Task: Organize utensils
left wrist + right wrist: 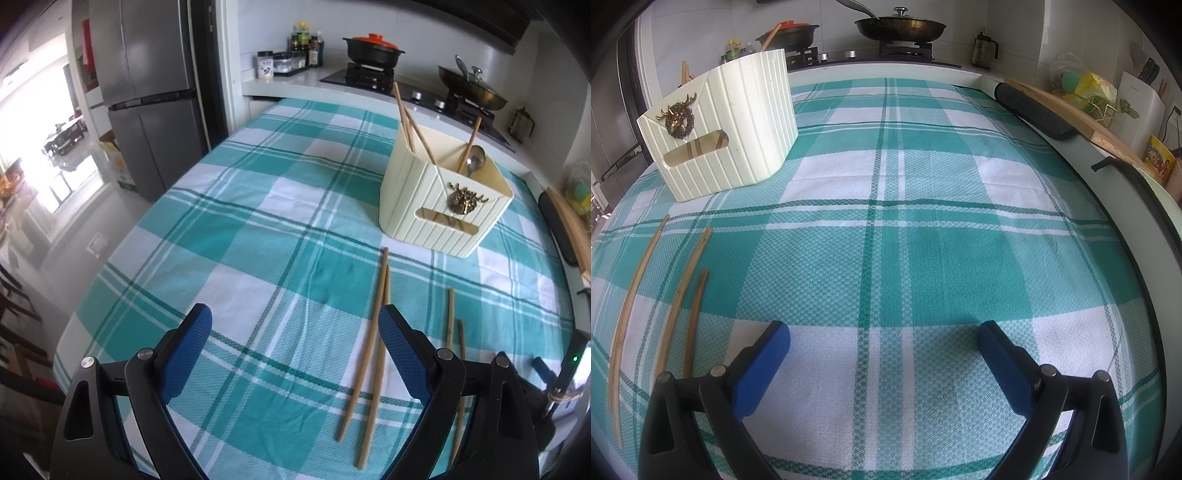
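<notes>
A cream ribbed holder [439,201] with a brass deer emblem stands on the teal plaid tablecloth [258,236]; three chopsticks and a metal spoon [474,158] lean inside it. Several loose wooden chopsticks [373,343] lie on the cloth in front of it, two more [450,321] to their right. My left gripper [295,321] hovers open, its right finger just over the nearer pair. In the right wrist view the holder [727,133] sits at far left and three chopsticks [679,291] lie left of my right gripper [884,334], which is open over bare cloth.
Behind the table runs a counter with a gas hob, a red-lidded black pot [373,50], a lidded pan [899,26] and bottles [306,44]. A grey fridge [147,92] stands left. A dark pad and wooden board [1034,107] border the table's right edge.
</notes>
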### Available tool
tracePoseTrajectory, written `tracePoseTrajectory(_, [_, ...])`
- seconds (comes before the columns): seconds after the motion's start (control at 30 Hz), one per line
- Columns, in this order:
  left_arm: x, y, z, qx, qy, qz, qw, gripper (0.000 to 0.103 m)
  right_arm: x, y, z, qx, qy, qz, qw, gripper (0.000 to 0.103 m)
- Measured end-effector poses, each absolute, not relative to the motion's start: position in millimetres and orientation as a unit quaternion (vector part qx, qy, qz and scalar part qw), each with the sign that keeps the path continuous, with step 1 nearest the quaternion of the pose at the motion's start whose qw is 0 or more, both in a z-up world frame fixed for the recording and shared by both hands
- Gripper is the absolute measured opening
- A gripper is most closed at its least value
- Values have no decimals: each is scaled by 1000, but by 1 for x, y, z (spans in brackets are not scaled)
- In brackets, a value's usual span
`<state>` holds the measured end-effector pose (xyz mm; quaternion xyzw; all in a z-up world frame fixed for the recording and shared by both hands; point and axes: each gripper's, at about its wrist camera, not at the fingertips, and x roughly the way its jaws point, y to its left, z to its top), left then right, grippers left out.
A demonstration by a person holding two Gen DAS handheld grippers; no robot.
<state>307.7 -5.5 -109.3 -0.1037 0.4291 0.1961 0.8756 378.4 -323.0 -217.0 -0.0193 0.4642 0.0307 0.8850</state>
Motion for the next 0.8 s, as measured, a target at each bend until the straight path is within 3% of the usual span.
tracePoseTrajectory(0.8, [281,7,-130,-89,416,116,897,92,379,-323,-217,-19,464,31,885,103])
